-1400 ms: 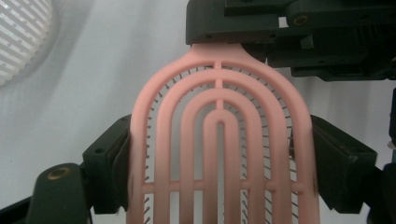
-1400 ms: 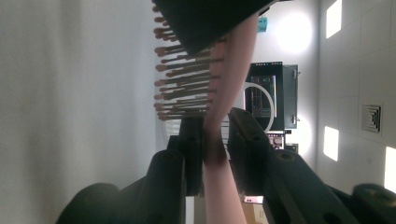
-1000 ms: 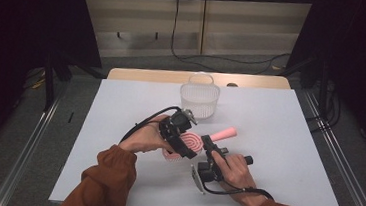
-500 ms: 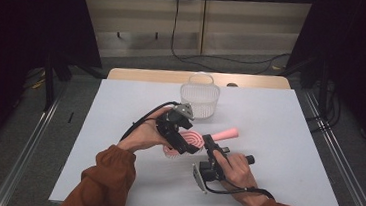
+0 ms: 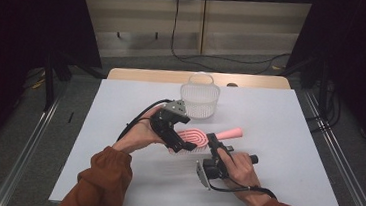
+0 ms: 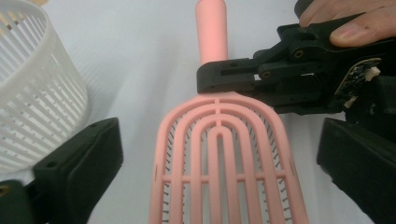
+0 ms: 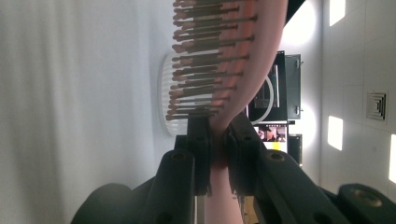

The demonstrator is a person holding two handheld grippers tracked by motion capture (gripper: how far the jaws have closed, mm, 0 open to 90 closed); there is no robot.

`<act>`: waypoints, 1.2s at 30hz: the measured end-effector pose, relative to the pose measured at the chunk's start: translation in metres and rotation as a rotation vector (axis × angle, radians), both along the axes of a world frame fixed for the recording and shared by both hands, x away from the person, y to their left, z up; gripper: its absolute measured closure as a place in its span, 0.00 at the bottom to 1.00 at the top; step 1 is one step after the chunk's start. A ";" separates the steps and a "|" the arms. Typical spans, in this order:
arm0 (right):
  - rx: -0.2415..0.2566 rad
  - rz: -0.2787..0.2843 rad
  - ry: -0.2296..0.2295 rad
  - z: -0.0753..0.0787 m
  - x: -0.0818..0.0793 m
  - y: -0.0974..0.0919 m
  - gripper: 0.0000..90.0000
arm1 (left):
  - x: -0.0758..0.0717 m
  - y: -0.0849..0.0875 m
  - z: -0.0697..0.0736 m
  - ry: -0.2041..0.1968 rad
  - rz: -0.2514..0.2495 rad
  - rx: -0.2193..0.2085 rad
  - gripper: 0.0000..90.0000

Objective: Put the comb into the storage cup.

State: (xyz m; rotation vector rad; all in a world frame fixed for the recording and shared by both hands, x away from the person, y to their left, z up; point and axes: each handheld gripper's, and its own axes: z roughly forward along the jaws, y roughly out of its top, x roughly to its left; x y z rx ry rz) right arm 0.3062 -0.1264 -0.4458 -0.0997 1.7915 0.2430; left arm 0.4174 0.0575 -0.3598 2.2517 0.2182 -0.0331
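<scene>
The pink hairbrush (image 5: pixel 199 136) sits mid-desk (image 5: pixel 289 132), just in front of the white basket (image 5: pixel 199 100). Its neck is pinched between the shut fingers of the right gripper (image 5: pixel 214 138). A moment ago the left gripper (image 5: pixel 183 144) was alongside; now it's over the brush head, fingers wide apart and gripping nothing. Looks like a handover, or a two-handed lift toward the basket.

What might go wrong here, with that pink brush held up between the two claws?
The right gripper pinches the pink brush only at its narrow neck, so the head could twist or slip out. The left gripper is open around the head; closing there might bend bristles. The white basket stands close behind and could get knocked.
</scene>
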 end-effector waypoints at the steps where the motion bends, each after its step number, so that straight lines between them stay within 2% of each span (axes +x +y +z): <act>1: 0.002 0.001 0.001 0.000 0.000 -0.001 0.91 | 0.000 0.001 0.000 0.005 0.009 -0.005 0.00; 3: 0.002 0.006 -0.006 0.001 0.001 -0.003 0.91 | 0.002 0.003 0.000 0.050 0.033 -0.027 0.00; 5: 0.009 -0.005 -0.003 0.001 0.001 -0.005 0.91 | 0.004 0.005 0.001 0.143 0.065 -0.047 0.01; 6: 0.017 -0.007 0.001 0.001 0.001 -0.006 0.91 | 0.005 0.006 0.001 0.154 0.070 -0.049 0.02; 9: 0.028 -0.018 0.005 0.002 0.002 -0.008 0.91 | 0.004 0.009 0.002 0.127 0.084 -0.093 0.01; 12: 0.039 -0.016 0.001 0.003 0.003 -0.010 0.91 | 0.001 0.011 0.003 0.070 0.055 -0.116 0.03; 14: 0.034 -0.020 0.004 0.003 0.003 -0.011 0.91 | -0.001 0.012 0.003 0.081 0.033 -0.126 0.03; 15: 0.042 -0.029 0.008 0.003 0.003 -0.012 0.91 | -0.002 0.012 0.003 0.081 0.038 -0.125 0.03; 16: 0.038 -0.030 0.006 0.004 0.003 -0.012 0.91 | -0.005 0.012 0.004 0.067 0.061 -0.117 0.01; 17: 0.038 -0.029 0.004 0.004 0.003 -0.013 0.91 | -0.006 0.012 0.004 0.047 0.064 -0.120 0.00; 18: 0.051 -0.033 0.008 0.003 0.003 -0.014 0.91 | -0.005 0.013 0.005 0.066 0.058 -0.136 0.00; 19: 0.044 -0.036 0.011 0.004 0.003 -0.014 0.91 | -0.005 0.013 0.005 0.093 0.046 -0.145 0.00; 23: 0.058 -0.041 0.015 0.005 0.003 -0.017 0.91 | -0.008 0.013 0.006 0.039 0.106 -0.126 0.02; 25: 0.061 -0.045 0.020 0.005 0.004 -0.018 0.91 | -0.009 0.015 0.005 0.036 0.081 -0.126 0.01; 26: 0.080 -0.058 0.031 0.005 0.003 -0.019 0.91 | -0.009 0.016 0.005 0.033 0.081 -0.136 0.01; 30: 0.083 -0.059 0.027 0.006 0.005 -0.021 0.91 | -0.009 0.019 0.007 0.012 0.120 -0.179 0.02; 34: 0.098 -0.059 0.033 0.007 0.006 -0.024 0.91 | -0.009 0.024 0.009 -0.027 0.164 -0.196 0.02; 36: 0.103 -0.065 0.041 0.008 0.006 -0.025 0.91 | -0.009 0.027 0.009 -0.025 0.183 -0.210 0.03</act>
